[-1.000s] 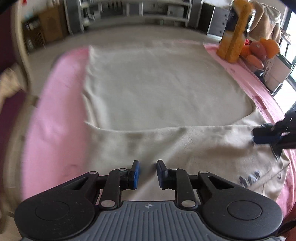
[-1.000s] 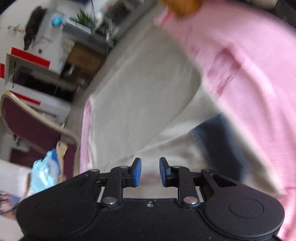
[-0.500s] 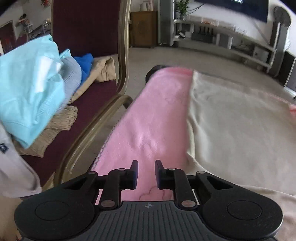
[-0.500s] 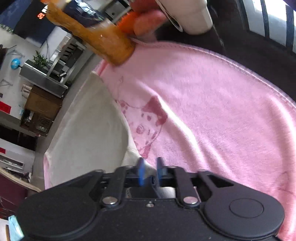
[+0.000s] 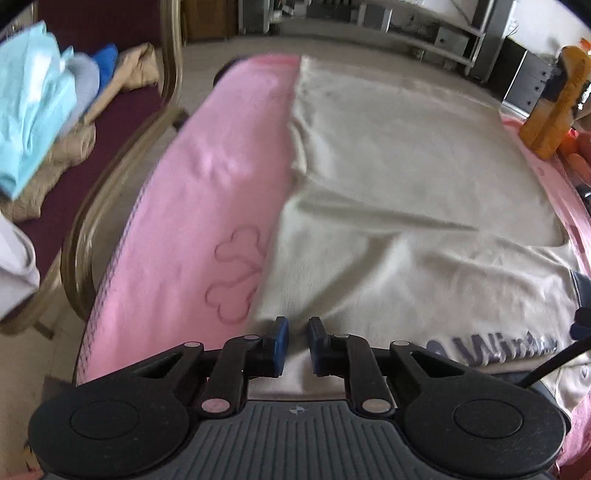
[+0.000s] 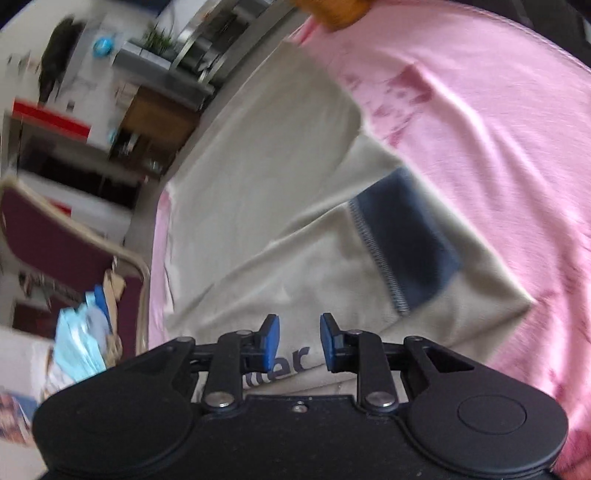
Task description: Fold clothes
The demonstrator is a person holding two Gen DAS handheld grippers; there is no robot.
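Note:
A cream shirt (image 5: 399, 192) with purple lettering (image 5: 495, 349) lies spread on a pink blanket (image 5: 207, 206), its near part folded over. In the right wrist view the same shirt (image 6: 266, 206) shows a dark blue cuff (image 6: 406, 236). My left gripper (image 5: 294, 343) hovers open over the shirt's near left edge, nothing between its blue pads. My right gripper (image 6: 299, 341) is open just above the printed lettering (image 6: 284, 367), near the cuff, holding nothing. Its blue tip (image 5: 580, 328) shows at the right edge of the left wrist view.
A maroon chair (image 5: 122, 122) with a gold frame stands left of the blanket, piled with light blue and tan clothes (image 5: 37, 110). Orange plush toys (image 5: 554, 99) sit at the blanket's far right. Shelving (image 5: 424, 22) lines the far wall.
The left gripper has swung back from the chair side to the shirt's near left edge. The right gripper has opened and moved back from the pink blanket to over the shirt's lettering.

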